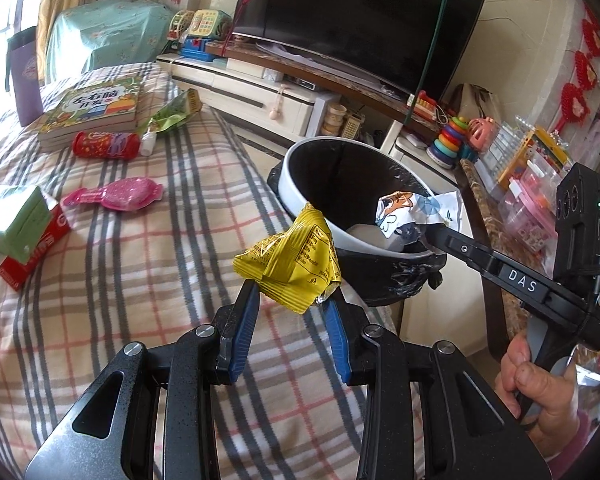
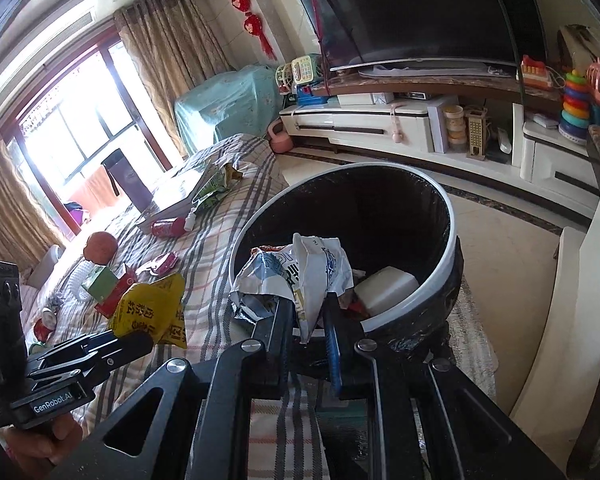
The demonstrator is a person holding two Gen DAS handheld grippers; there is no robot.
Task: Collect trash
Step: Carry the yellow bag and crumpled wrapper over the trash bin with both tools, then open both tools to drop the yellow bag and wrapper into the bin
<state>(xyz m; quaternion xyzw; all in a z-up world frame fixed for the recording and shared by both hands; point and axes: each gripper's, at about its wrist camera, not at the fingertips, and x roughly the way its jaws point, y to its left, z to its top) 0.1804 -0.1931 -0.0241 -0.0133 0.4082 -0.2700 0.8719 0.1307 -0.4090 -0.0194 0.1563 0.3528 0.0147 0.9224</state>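
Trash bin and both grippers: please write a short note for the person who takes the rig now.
Left gripper: shut on the yellow wrapper, held over the bed edge beside the bin.
Right gripper: shut on the white printed wrapper, held at the bin's near rim.
Trash bin: black liner, a white box already inside.
Done: two wrappers picked up.
Left: release both into the bin; then possibly the green wrapper on the plaid bedspread.

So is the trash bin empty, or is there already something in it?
Not empty. The trash bin has a white block lying inside near its rim; the rest of the black-lined interior that shows looks bare.
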